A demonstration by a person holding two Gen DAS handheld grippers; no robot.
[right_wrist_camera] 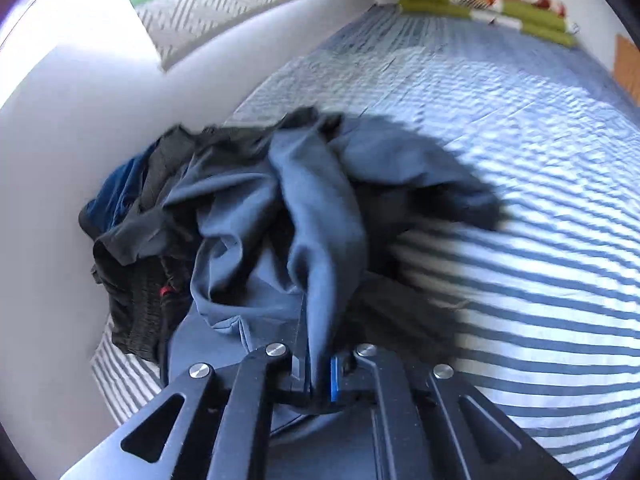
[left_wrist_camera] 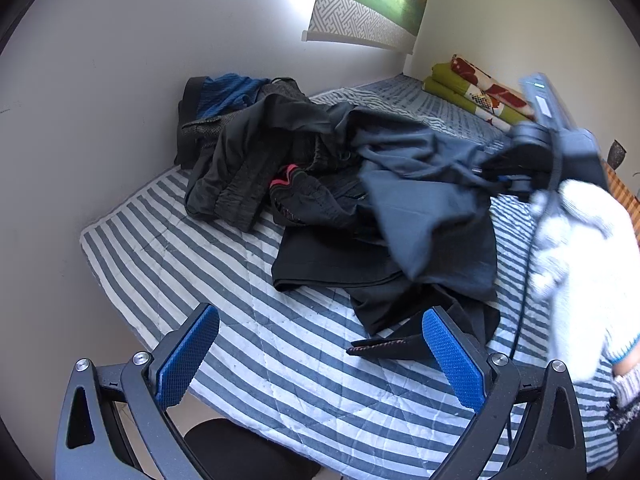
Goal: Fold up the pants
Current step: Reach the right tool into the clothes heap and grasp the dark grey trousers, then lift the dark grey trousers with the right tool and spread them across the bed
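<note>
A pair of slate-grey, thin-fabric pants (right_wrist_camera: 320,216) lies crumpled on the near side of a heap of dark clothes (left_wrist_camera: 256,168) on a bed with a grey-and-white striped quilt (left_wrist_camera: 280,364). The right gripper (right_wrist_camera: 320,380) has its blue-padded fingers (right_wrist_camera: 334,378) pressed together on a bunched fold of the pants; the cloth rises out of the closed jaws and drapes back over the heap. In the left wrist view this gripper comes in from the right, held by a hand in a white knit glove (left_wrist_camera: 576,248), with the grey fabric pulled taut towards it.

The left gripper (left_wrist_camera: 320,356) hovers over bare quilt with its fingers (left_wrist_camera: 188,360) wide apart and nothing between them. The pants lie beyond and to the right of these fingers, clear of them; a black garment edge (left_wrist_camera: 388,348) lies just beside the right-hand finger.

Folded green and red floral bedding (left_wrist_camera: 476,88) is stacked at the far end of the bed, against the wall.
</note>
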